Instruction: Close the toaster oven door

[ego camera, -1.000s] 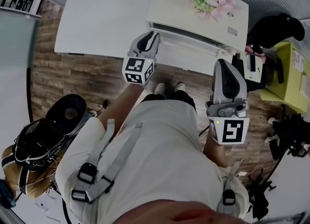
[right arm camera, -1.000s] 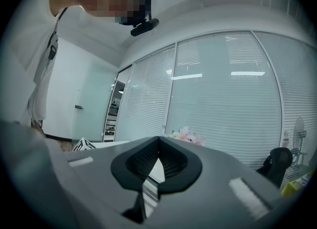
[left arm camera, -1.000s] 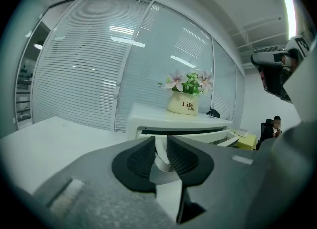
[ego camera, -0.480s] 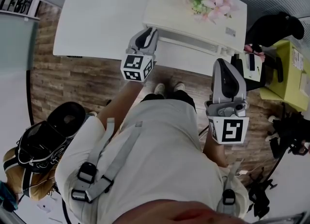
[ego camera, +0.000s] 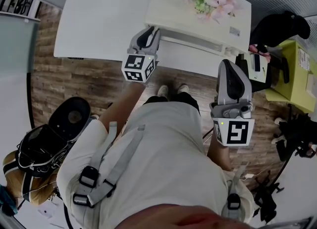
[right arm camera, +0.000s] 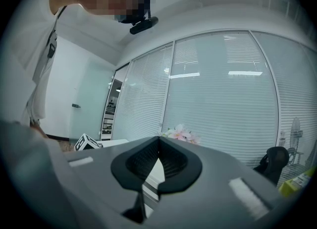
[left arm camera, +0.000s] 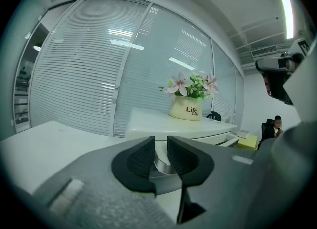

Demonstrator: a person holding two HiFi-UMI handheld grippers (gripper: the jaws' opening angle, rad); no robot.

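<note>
Left tool (left arm camera: 160,148): the jaws are standing narrowly apart and are pinching a rounded silver metal piece, which reads as the left end of the door handle (left arm camera: 163,164). In the head view this tool (ego camera: 148,32) is reaching forward and is meeting the front left corner of the toaster oven (ego camera: 198,14).

Right tool (right arm camera: 158,143): the jaws are pressing together at the tips and are carrying nothing. In the head view it (ego camera: 229,65) is hanging at the person's right side, well apart from the oven and pointing toward the bench edge.

The toaster oven is sitting at the right end of the white bench (ego camera: 99,20), directly ahead of the person. A dark slit is running along its front beneath the top panel; whether the door is fully shut cannot be determined. A flower pot (left arm camera: 187,109) with pink blooms is standing on the oven top.

The person is standing on a wood-pattern floor (ego camera: 74,79), with the feet just short of the bench.
</note>
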